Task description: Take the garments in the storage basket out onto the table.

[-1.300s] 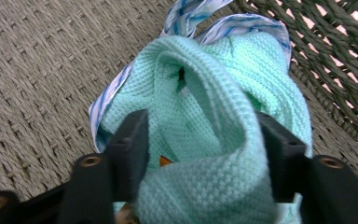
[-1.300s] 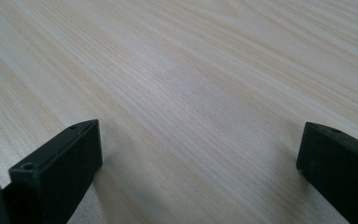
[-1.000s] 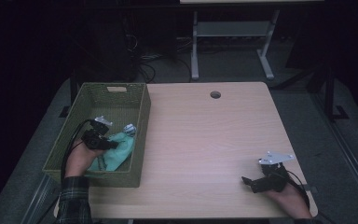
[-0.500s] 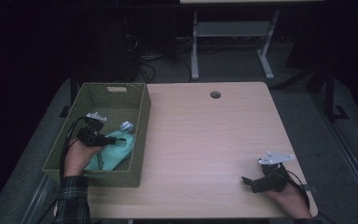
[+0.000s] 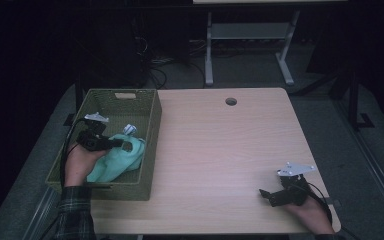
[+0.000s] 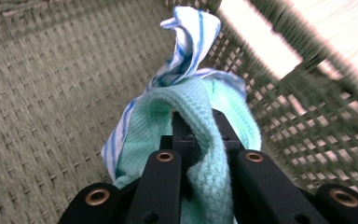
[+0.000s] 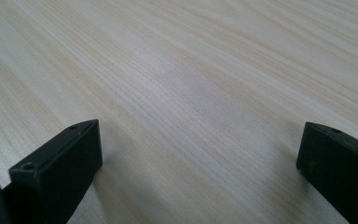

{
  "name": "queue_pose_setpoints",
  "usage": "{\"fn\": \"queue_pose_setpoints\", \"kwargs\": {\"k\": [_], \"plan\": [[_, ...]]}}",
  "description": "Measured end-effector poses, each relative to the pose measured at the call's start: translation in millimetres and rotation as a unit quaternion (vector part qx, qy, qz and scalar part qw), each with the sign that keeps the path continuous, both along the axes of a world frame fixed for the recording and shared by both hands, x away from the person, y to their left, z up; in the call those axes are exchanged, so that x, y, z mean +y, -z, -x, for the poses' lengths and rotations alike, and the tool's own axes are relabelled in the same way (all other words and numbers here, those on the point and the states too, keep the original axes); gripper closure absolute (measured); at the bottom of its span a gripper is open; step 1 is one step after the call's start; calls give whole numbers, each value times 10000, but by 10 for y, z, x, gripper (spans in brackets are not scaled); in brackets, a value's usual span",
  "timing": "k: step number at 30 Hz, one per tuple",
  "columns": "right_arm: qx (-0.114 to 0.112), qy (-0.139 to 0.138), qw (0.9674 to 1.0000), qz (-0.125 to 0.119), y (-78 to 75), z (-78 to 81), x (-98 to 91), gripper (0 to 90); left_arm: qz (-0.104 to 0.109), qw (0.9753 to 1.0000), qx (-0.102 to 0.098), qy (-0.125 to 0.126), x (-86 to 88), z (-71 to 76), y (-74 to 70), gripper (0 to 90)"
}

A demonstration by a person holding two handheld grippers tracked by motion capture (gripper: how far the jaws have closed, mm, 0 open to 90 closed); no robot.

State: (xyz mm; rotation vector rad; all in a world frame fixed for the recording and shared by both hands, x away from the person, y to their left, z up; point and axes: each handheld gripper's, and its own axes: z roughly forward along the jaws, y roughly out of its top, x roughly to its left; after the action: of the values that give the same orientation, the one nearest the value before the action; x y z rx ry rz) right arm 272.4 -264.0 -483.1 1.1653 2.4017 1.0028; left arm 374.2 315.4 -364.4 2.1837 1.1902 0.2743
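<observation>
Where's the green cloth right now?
In the high view the green cloth sits inside the woven basket at the table's left edge, pinched in the left gripper, with a blue-striped white cloth bunched just beyond it.

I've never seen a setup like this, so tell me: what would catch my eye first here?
Probably the mint-green cloth inside the woven green basket at the table's left edge, pinched by the left gripper; a blue-striped white cloth pokes up behind it. Next, the right gripper near the pale wooden table's front right corner, jaws wide apart with nothing between them.
</observation>
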Motion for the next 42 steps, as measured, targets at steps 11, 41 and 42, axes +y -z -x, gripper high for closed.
{"fn": "queue_pose_setpoints", "kwargs": {"k": [11, 41, 42], "plan": [[-2, 2, 10000, 2, 0, 0, 0, 0, 269, 9994, -230, -55, 46, -5, -237, 830], [-5, 1, 10000, -2, 0, -1, 0, 0, 488, 9952, -844, 39, -109, -4, -973, 831], [-6, 0, 10000, 1, 0, -1, 0, 0, 488, 9951, -863, 52, -117, -1, -1000, 832]]}}
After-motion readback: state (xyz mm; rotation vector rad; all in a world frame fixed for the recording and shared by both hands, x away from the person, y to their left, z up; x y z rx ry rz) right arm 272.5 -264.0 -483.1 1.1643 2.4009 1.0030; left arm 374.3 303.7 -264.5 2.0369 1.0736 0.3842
